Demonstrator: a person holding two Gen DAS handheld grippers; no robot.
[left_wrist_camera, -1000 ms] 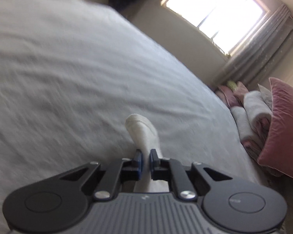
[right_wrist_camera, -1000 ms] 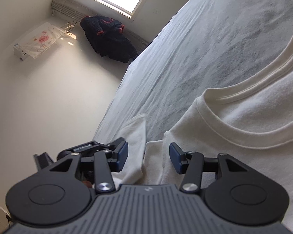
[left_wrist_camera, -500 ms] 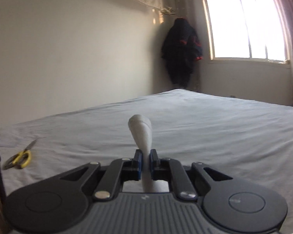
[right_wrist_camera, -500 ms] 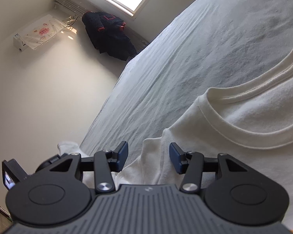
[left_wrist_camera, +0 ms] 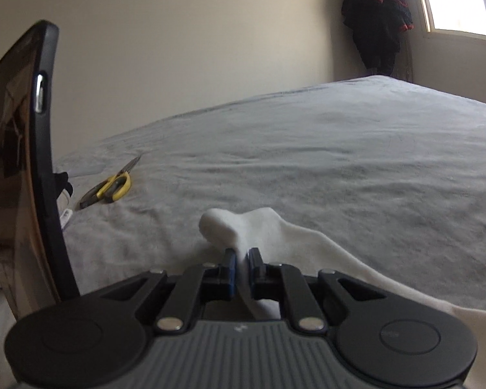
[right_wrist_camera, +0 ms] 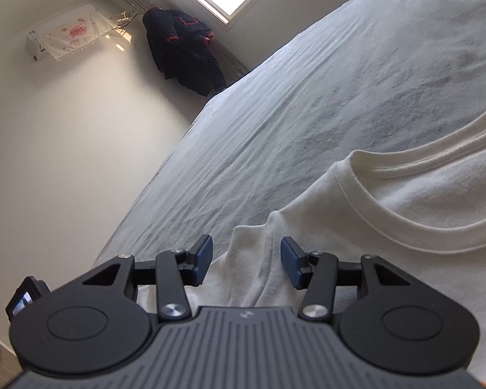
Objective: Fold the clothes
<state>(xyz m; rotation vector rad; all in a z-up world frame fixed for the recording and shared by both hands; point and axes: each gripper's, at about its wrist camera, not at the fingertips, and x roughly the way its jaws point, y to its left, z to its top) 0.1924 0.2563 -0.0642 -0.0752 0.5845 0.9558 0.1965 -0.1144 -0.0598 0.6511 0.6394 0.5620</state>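
A cream-white T-shirt (right_wrist_camera: 405, 201) lies on the grey bed (right_wrist_camera: 307, 113), its ribbed collar (right_wrist_camera: 388, 171) to the right in the right wrist view. My right gripper (right_wrist_camera: 246, 249) stands open over the shoulder, a soft fold of cloth below the gap and no pad touching it. In the left wrist view, my left gripper (left_wrist_camera: 242, 256) pinches a bunched strip of the shirt's sleeve (left_wrist_camera: 265, 223). Its jaws are opening slightly, with the cloth still between the pads. The sleeve end curls over ahead of the fingertips and trails off to the right.
Yellow-handled scissors (left_wrist_camera: 108, 188) lie on the bed (left_wrist_camera: 340, 149) to the left. A dark phone on a stand (left_wrist_camera: 19, 162) rises at the left edge. A dark coat (right_wrist_camera: 181, 48) hangs in the corner by the window, and an air conditioner (right_wrist_camera: 68, 32) is on the wall.
The left wrist view has swung from the window and pillows round to the plain wall, bringing scissors and phone into sight. The held sleeve went from upright to drooping. The right gripper rolled slightly.
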